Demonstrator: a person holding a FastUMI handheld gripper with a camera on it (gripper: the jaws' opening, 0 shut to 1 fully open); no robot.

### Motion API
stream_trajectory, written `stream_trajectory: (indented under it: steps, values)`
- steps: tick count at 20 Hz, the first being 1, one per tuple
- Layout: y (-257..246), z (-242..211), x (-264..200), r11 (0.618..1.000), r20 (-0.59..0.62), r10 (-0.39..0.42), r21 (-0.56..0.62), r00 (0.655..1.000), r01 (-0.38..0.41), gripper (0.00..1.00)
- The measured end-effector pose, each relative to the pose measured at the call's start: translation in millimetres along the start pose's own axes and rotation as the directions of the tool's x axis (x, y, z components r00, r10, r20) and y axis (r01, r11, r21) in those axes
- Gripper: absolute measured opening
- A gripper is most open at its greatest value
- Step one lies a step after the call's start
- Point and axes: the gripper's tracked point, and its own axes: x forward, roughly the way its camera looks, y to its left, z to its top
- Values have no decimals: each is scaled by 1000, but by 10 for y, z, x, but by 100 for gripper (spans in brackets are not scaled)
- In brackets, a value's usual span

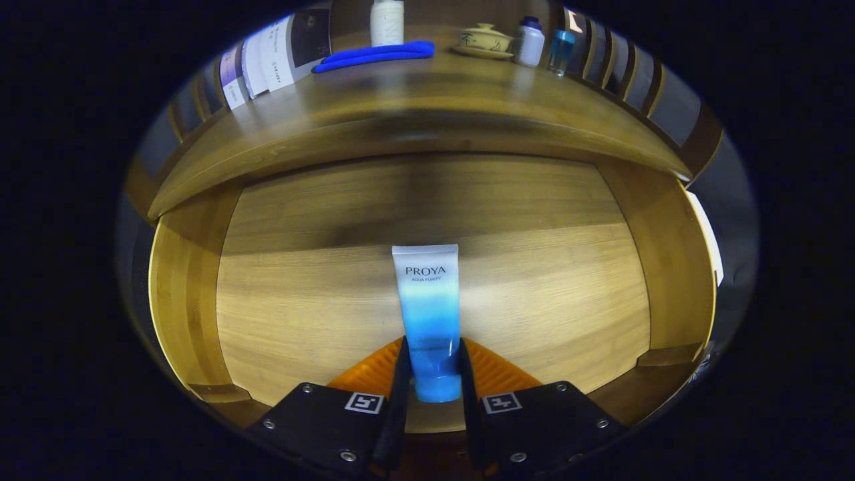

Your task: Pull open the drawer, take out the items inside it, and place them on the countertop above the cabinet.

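A: What was the claw [433, 381] doing?

B: It was clenched on the blue-and-white plastic squeeze tube [429, 314], both fingers [401, 374] pressing the tube's cap end from either side.

A: And where was the tube?

B: Between the fingers, its flat white end pointing ahead over the floor of the open wooden drawer [300, 294]. I could not tell whether it touched the drawer floor.

A: What lay beyond?

B: The wooden worktop [427, 93] above the drawer carried a folded blue cloth [377, 55], a white cylinder [387, 21], a lidded ceramic cup on a saucer [485, 40], a small white bottle [529, 43] and a blue bottle [561, 51] just beside it.
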Motion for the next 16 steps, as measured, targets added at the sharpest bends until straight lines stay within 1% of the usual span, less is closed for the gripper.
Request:
stream_trajectory:
  steps: [3,8,12,16]
  values:
    - [-18,0,-189,999,72,21,-37,997,-18,39]
    - [-91,-30,-466,993,160,2,-119,987,17,39]
    - [18,-3,-732,990,255,47,-142,966,-10,39]
    - [4,133,-1026,983,336,34,-179,941,28,39]
